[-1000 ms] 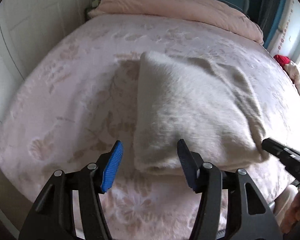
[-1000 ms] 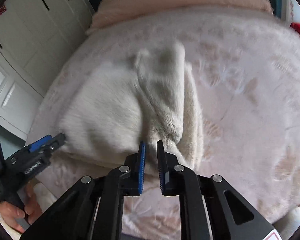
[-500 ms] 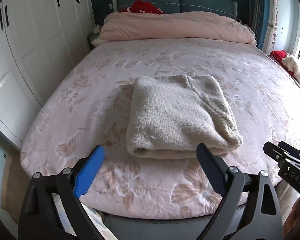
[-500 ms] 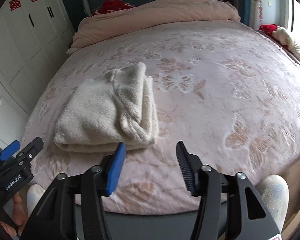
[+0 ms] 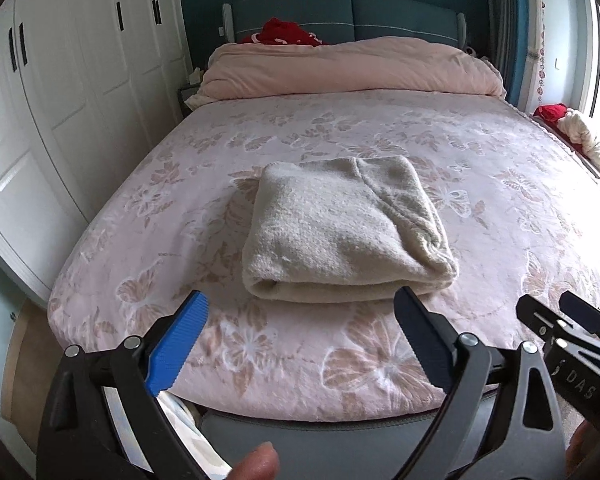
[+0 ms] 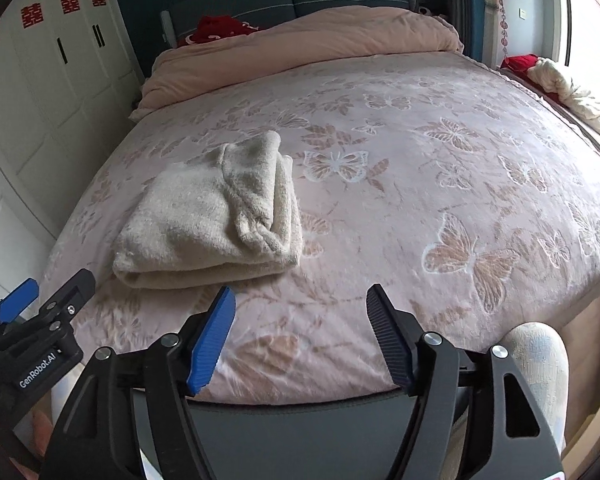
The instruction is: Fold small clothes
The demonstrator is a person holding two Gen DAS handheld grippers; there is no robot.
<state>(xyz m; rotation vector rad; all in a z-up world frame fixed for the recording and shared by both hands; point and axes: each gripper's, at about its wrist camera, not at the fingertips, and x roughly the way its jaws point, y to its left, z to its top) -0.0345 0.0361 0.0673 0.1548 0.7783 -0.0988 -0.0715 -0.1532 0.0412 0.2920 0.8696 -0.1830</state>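
Observation:
A cream fuzzy garment (image 5: 346,232) lies folded into a thick rectangle on the pink butterfly-patterned bed (image 5: 500,208). It also shows in the right wrist view (image 6: 216,216), left of centre. My left gripper (image 5: 300,340) is open and empty, held back over the bed's near edge, just short of the garment. My right gripper (image 6: 300,332) is open and empty, also near the bed's front edge, to the right of the garment. Each gripper shows at the edge of the other's view.
A rolled pink duvet (image 5: 352,68) lies at the head of the bed with red cloth (image 5: 284,34) behind it. White wardrobes (image 5: 60,92) stand along the left. Red and white laundry (image 6: 556,80) sits at the right by the window.
Both grippers pulled back from the garment toward the bed's near edge. The right gripper, shut at the fold a second ago, opened. The garment lies folded and free.

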